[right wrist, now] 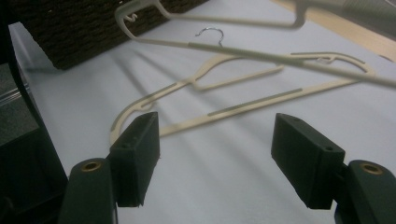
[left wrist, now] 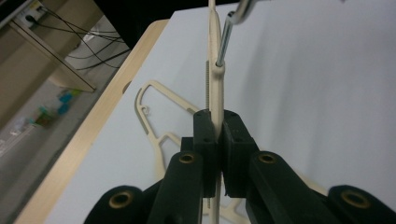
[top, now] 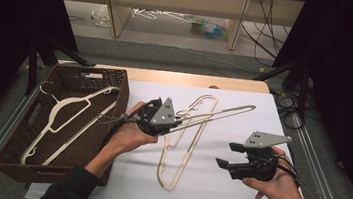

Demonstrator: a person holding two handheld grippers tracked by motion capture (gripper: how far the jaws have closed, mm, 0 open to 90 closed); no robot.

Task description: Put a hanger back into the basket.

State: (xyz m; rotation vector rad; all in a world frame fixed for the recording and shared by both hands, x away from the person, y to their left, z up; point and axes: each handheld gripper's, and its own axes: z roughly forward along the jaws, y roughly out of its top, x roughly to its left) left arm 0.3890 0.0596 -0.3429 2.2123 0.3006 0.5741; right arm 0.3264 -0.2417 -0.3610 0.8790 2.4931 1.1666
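Firmly, left gripper (left wrist: 215, 135) pinches thin cream hanger (left wrist: 215, 79).

The high view is looking down from above while both gripper views are skimming close — all sharing the flat cream plastic hanger (top: 184, 145) (left wrist: 154, 116) (right wrist: 233, 93) lying on the white tabletop (top: 235, 186) (left wrist: 303, 93) (right wrist: 210, 177).

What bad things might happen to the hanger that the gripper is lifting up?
The left gripper pinches the lifted cream plastic hanger by one thin edge, so it might swing or twist loose. The long far end hangs above the second cream hanger lying flat on the white table cover; its metal hook may snag or drag that one. The brown woven basket already holds a hanger, so hooks could tangle there.
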